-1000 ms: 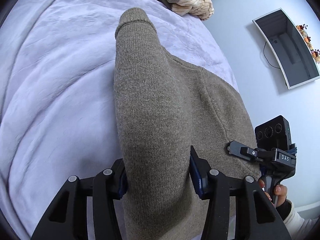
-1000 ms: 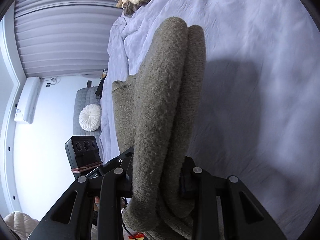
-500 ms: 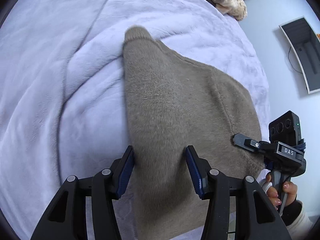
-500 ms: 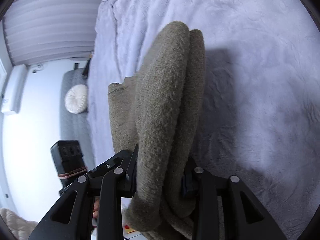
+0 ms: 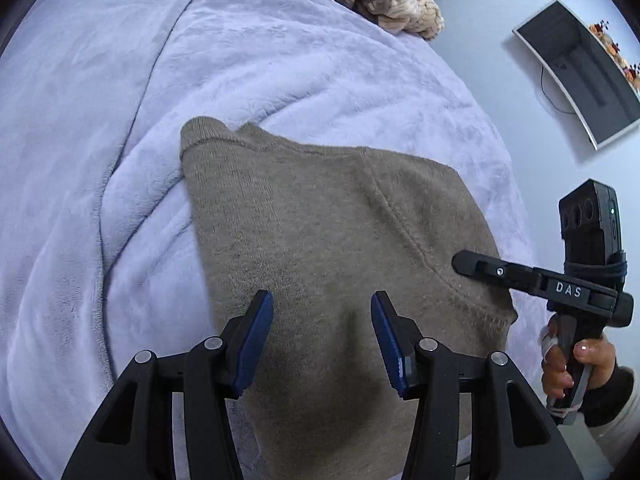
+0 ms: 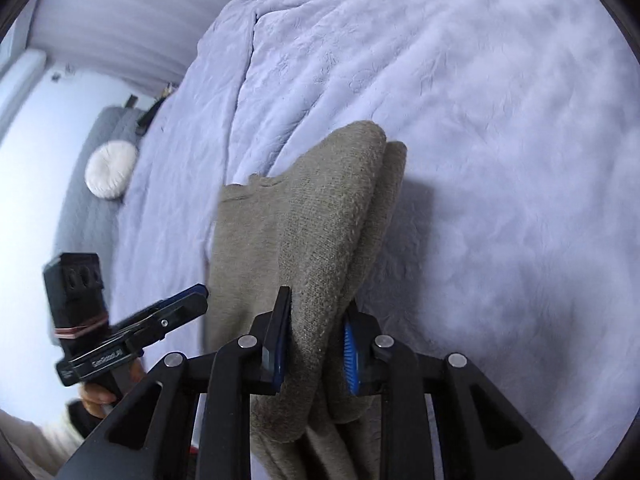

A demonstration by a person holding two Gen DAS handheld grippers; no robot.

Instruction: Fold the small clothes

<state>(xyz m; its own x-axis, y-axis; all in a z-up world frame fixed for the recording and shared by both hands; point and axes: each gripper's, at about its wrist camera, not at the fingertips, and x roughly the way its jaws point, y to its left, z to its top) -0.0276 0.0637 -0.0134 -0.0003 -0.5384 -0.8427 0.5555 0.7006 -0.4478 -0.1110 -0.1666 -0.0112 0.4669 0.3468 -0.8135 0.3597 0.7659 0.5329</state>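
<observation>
From the left wrist we look down, close over the brown sweater (image 5: 320,232), toward the far end of the bed (image 5: 120,120). From the right wrist we sit lower, nearly against the sweater's folded edge, facing the same way. We share sweater, bedspread, and each view catches the opposite gripper.

Black gripper (image 5: 322,334) frames, blue ribbed fingers (image 5: 256,336), silver screws, "DAS" marking, cream sleeve

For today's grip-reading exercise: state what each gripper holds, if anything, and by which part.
The right gripper pinches a doubled fold at the brown sweater's right edge. The left gripper is open above the sweater, holding nothing.
</observation>
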